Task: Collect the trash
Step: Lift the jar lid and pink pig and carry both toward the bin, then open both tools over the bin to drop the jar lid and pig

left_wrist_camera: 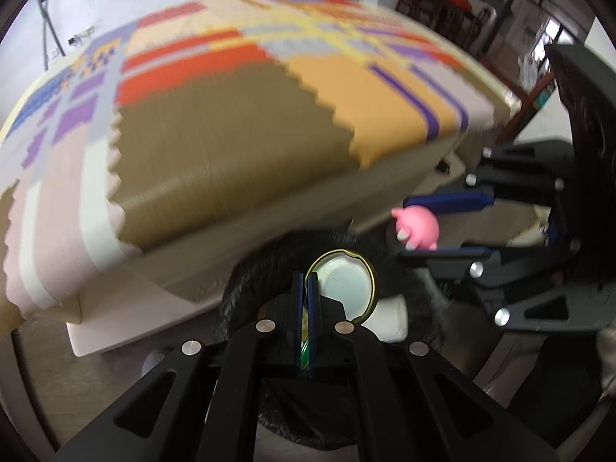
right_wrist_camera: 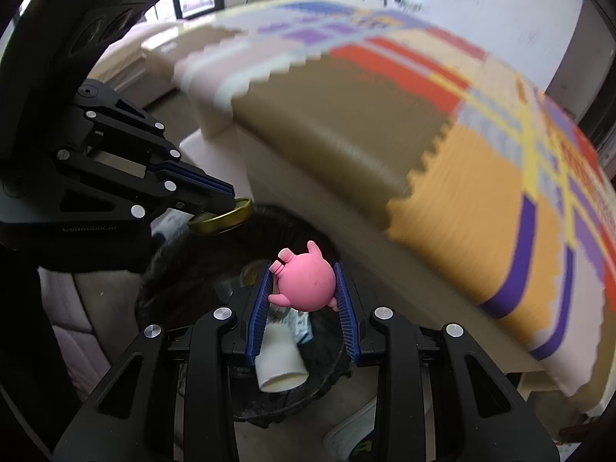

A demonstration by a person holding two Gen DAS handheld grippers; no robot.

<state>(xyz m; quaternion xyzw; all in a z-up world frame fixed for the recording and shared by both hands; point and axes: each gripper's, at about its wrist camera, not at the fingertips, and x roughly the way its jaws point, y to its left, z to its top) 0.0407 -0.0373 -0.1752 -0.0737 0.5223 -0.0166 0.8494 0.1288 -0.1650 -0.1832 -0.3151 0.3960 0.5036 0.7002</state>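
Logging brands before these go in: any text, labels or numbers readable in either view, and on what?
Nothing reads cleanly.
Embossed wording on the left gripper housing: too faint to read.
Print on the carton in the bin: blurred.
Dark marks on the wall: blurred.
Gold lid and pink toy: no lettering visible.

One gold lid (left_wrist_camera: 343, 287), one pink toy pig (right_wrist_camera: 306, 281), one black trash bin (right_wrist_camera: 161, 288), one white cup (right_wrist_camera: 279, 365), two tools.

the patterned mat (left_wrist_camera: 238, 115) on the worktop is smeared with blur in both my views. my left tool (left_wrist_camera: 307, 285) hides part of the gold lid (left_wrist_camera: 346, 288), and the black bin (right_wrist_camera: 238, 269) sits half hidden beneath my right tool (right_wrist_camera: 304, 288).
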